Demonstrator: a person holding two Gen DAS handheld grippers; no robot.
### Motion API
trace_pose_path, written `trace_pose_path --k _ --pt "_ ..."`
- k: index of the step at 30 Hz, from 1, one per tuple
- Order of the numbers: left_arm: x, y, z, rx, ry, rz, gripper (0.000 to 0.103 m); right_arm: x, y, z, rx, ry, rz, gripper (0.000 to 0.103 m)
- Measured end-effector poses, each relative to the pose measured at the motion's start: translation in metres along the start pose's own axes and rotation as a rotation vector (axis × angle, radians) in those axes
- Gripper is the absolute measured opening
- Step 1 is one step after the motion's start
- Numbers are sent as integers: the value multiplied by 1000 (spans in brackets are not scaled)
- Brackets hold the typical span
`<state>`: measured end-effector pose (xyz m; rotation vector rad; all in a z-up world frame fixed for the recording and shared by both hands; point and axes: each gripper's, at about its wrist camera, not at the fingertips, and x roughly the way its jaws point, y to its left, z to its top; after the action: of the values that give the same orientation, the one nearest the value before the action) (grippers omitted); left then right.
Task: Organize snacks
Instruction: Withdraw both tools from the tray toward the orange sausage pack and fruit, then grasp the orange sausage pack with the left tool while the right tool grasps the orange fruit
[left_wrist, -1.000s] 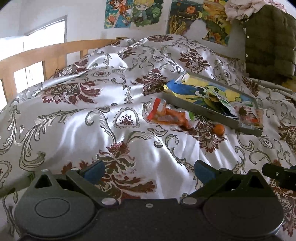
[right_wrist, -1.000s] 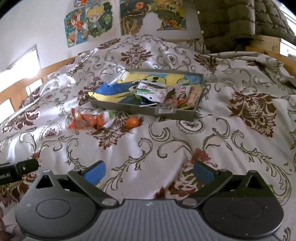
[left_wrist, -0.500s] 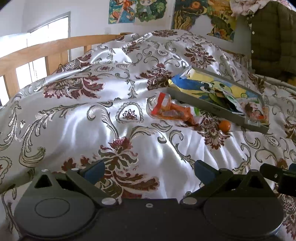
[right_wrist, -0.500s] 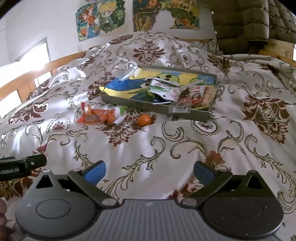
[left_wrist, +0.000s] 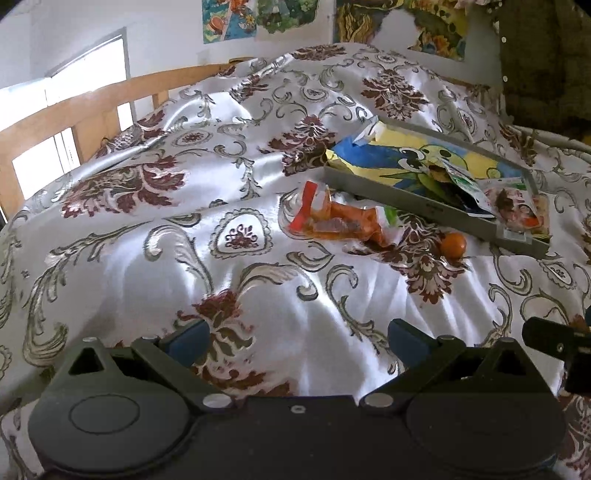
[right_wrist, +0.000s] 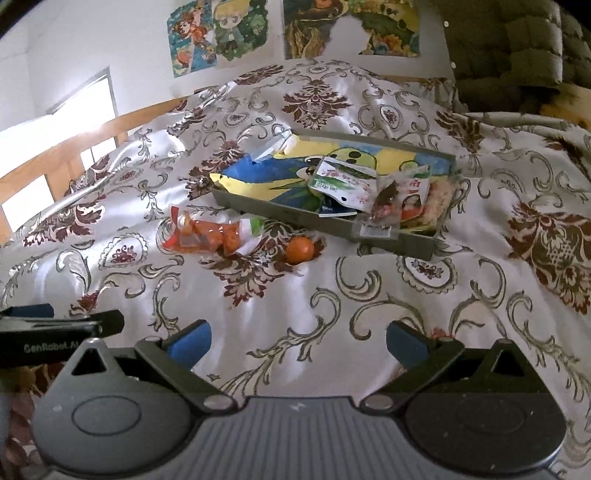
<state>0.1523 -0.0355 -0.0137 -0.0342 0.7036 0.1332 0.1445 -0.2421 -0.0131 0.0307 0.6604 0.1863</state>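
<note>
Both your jaws stand wide apart and hold nothing. Your left gripper (left_wrist: 297, 338) hovers over the floral bedspread (left_wrist: 147, 251), well short of the snacks. Your right gripper (right_wrist: 297, 338) sits at about the same setback, just beside the left one, whose dark tip pokes into the right wrist view at the left edge.

Ahead of you lies a grey tray (right_wrist: 399, 242) on the bedspread. Inside it you have a big blue-and-yellow cartoon bag (right_wrist: 258, 173) filling most of the floor, with a green-and-white packet (right_wrist: 343, 181) and a red-printed packet (right_wrist: 410, 197) stacked over its right end.

Two snacks lie outside the tray, on the cloth in front of its near wall. An orange packet (left_wrist: 340, 223) rests near the tray's left end, close to the wall but not clearly touching it. A small orange ball (left_wrist: 453, 245) sits to its right, just beside the near wall.

A wooden bed rail (left_wrist: 74, 110) runs along your left, and posters (right_wrist: 218, 33) hang on the wall beyond.
</note>
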Motion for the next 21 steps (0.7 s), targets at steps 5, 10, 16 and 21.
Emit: trace_pose_path --k 5,10,16,21 --pt "20 -10 16 36 4 1 102 14 -10 11 7 -17 6 103" --pt "43 -14 33 71 8 -1 102 38 -17 23 -5 -45 33 103" --pt "66 -9 49 12 23 -46 102 68 -18 26 -25 -47 48 103" --pt "89 -11 63 -24 30 -47 102 87 -13 26 -86 -61 52 103"
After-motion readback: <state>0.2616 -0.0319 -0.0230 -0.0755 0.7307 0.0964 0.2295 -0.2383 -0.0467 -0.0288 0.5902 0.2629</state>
